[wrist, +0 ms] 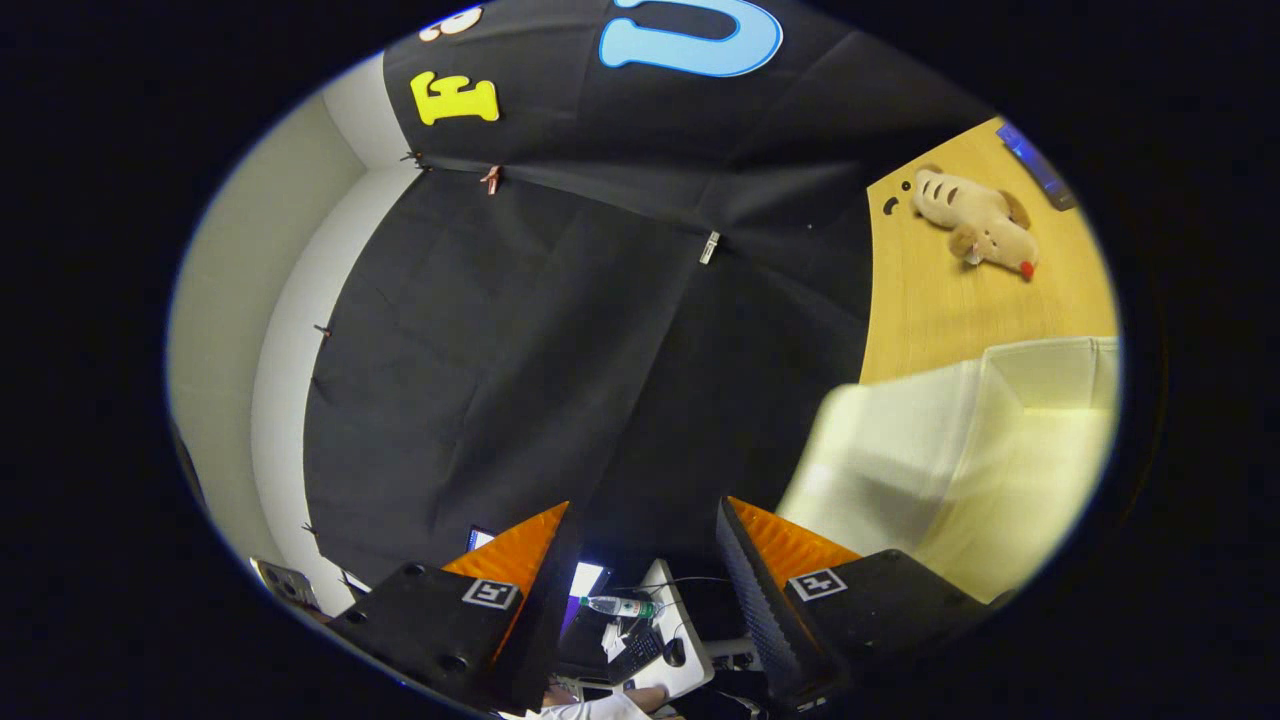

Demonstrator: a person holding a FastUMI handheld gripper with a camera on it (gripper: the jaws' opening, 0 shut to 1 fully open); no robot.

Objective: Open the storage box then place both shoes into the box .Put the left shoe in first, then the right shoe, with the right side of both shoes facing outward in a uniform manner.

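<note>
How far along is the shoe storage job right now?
Nothing looks done yet. The tool is open and empty, tilted toward the booth wall, with the pale storage box off to one side on the wooden table. Opening the box and placing both shoes remain.

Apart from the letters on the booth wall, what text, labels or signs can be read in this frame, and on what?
None can be read.
Bottle label, seen between the open gripper fingers: too small.
Square marker on one finger and marker on the other: patterns, no words.
Dark device on the wooden table: blurred.
</note>
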